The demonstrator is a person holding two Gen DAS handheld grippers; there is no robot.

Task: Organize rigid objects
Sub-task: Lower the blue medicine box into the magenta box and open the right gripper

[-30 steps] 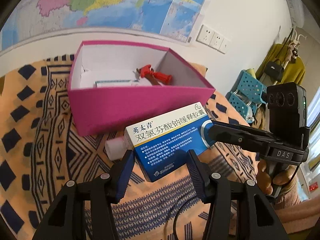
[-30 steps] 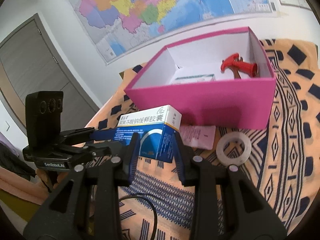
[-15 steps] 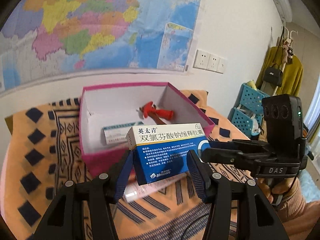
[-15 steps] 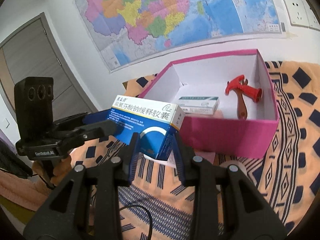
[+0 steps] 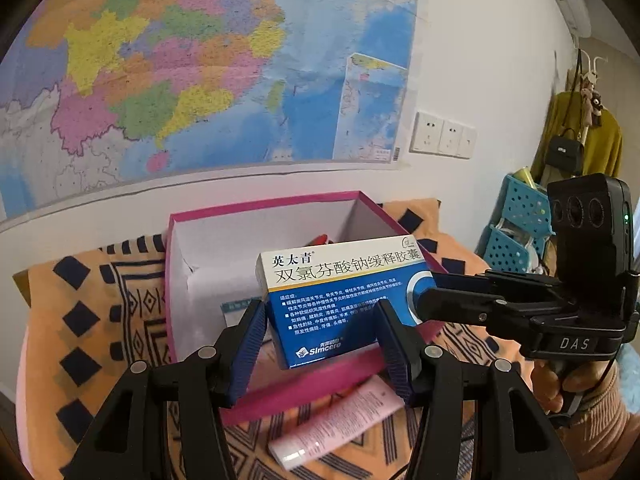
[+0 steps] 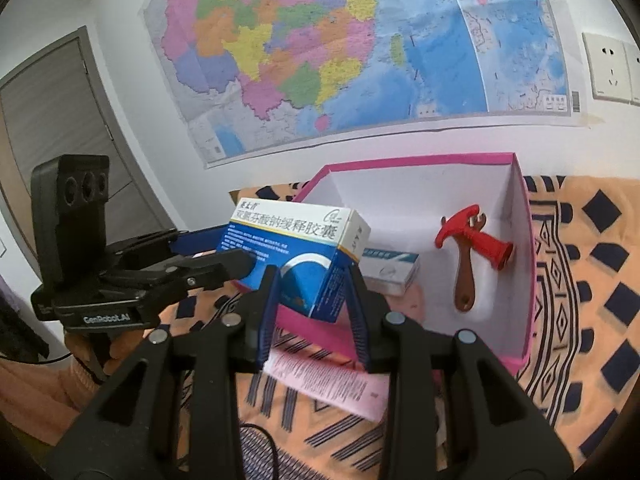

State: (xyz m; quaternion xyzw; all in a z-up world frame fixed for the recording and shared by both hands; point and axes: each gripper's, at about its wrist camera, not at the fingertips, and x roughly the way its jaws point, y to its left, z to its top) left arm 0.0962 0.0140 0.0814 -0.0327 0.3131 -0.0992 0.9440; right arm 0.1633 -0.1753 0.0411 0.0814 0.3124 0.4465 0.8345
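A blue and white medicine box [image 5: 340, 296] hangs in the air over the near wall of the pink box [image 5: 304, 384], held from both ends. My left gripper [image 5: 322, 336] is shut on one end of it. My right gripper [image 6: 312, 292] is shut on the other end [image 6: 304, 256]. In the right wrist view the pink box [image 6: 524, 264] holds a red toy hammer [image 6: 472, 244] and a small white and blue carton [image 6: 388, 268]. The left gripper shows there as a black tool [image 6: 192, 272] at the left.
A pink tube [image 5: 340, 424] lies on the orange patterned cloth [image 5: 92, 320] in front of the pink box. The wall with a map [image 6: 340, 40] and sockets [image 5: 442, 134] stands right behind. A blue basket [image 5: 516, 236] is at the right.
Both grippers have lifted the medicine box off the cloth and carried it up and forward, over the pink box's near wall. Both grips stayed shut on it.
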